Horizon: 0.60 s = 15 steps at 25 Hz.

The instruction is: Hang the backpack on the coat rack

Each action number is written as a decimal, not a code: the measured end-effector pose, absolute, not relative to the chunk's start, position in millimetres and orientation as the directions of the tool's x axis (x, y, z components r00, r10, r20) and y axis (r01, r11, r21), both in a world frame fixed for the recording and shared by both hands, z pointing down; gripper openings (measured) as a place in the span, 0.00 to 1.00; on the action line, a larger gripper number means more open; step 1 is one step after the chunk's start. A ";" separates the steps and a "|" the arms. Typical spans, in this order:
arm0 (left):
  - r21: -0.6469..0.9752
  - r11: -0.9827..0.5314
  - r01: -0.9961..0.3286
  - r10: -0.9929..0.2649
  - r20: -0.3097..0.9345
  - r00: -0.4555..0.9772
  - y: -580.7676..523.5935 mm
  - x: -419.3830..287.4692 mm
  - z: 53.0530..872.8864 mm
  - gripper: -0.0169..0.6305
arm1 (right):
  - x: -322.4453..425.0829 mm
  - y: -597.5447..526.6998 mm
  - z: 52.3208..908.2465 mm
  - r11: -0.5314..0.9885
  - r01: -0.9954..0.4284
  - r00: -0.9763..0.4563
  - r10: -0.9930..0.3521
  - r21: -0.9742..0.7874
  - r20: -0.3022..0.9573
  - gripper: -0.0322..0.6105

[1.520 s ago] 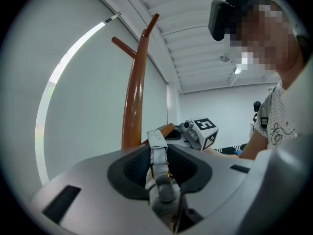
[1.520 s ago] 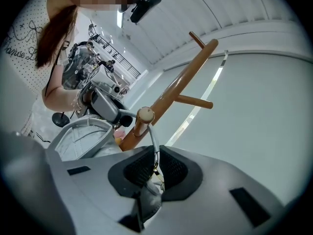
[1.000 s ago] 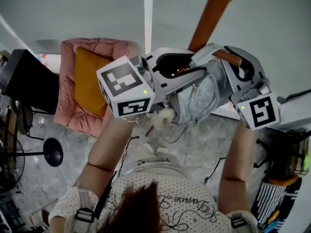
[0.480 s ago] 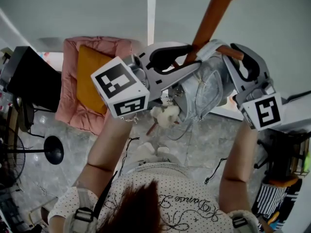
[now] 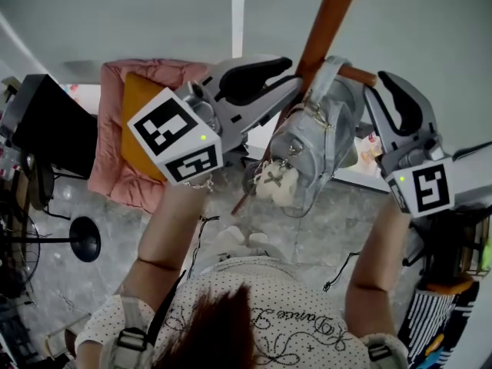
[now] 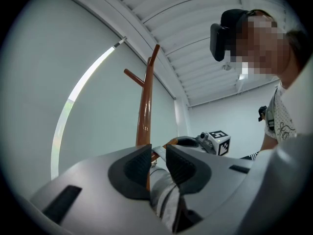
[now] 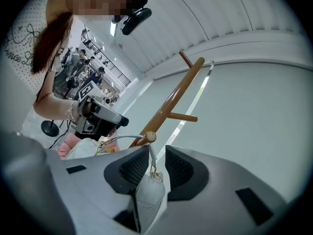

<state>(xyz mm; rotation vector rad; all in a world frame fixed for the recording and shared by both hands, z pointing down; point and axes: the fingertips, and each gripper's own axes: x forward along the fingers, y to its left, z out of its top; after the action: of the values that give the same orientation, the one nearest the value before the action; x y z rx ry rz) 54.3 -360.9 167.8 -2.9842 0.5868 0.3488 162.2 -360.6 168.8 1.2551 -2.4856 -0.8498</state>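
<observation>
The grey backpack (image 5: pixel 315 133) hangs by its strap from a peg (image 5: pixel 357 75) of the brown wooden coat rack (image 5: pixel 327 21), with a small plush bear (image 5: pixel 275 183) dangling at its front. My left gripper (image 5: pixel 294 79) is to the left of the bag beside the pole. Its jaws are closing but stand apart, and the pole (image 6: pixel 145 111) and the bag's grey fabric (image 6: pixel 164 195) show beyond them. My right gripper (image 5: pixel 378 84) is to the right of the peg, jaws opening. The strap (image 7: pixel 153 160) hangs from the peg end (image 7: pixel 149 137) in the gap, untouched by the pads.
A pink armchair (image 5: pixel 115 167) with an orange cushion (image 5: pixel 138 125) stands on the floor at the left, by a black case (image 5: pixel 46 125) and a round stand base (image 5: pixel 84 241). Cluttered shelves (image 5: pixel 453 290) are at the right. A pale wall lies behind the rack.
Both grippers have drawn back from the backpack, the left one up and to the left, the right one to the right. The bag now hangs free from the peg.
</observation>
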 end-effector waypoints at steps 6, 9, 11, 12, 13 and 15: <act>-0.086 -0.884 -0.459 -0.430 -0.233 0.872 -359.7 43.2 165.1 0.08 | 173.2 -339.6 162.4 0.415 -0.687 -0.580 -0.808 0.596 -0.105 0.14; -0.101 -0.860 -0.499 -0.467 -0.233 0.853 -362.1 37.3 166.8 0.05 | 180.1 -329.8 157.9 0.410 -0.730 -0.573 -0.803 0.547 -0.162 0.07; -0.103 -0.851 -0.516 -0.483 -0.233 0.844 -363.1 34.9 169.5 0.04 | 183.6 -323.8 157.5 0.410 -0.750 -0.568 -0.801 0.519 -0.188 0.07; -0.104 -0.846 -0.524 -0.491 -0.231 0.840 -363.5 33.9 171.3 0.04 | 184.5 -320.9 158.0 0.410 -0.757 -0.566 -0.801 0.508 -0.196 0.07; -0.106 -0.840 -0.532 -0.500 -0.229 0.835 -363.8 32.8 173.1 0.03 | 185.0 -318.3 158.8 0.408 -0.764 -0.561 -0.802 0.500 -0.203 0.07; -0.113 -0.827 -0.551 -0.520 -0.222 0.825 -363.6 30.0 177.1 0.03 | 185.2 -313.3 160.7 0.403 -0.779 -0.550 -0.808 0.481 -0.214 0.07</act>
<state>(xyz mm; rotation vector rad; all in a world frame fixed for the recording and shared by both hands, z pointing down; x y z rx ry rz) 30.0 -363.6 177.1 -2.8353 0.8386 0.2714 185.2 -313.3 160.7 1.4639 -2.5859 -0.8415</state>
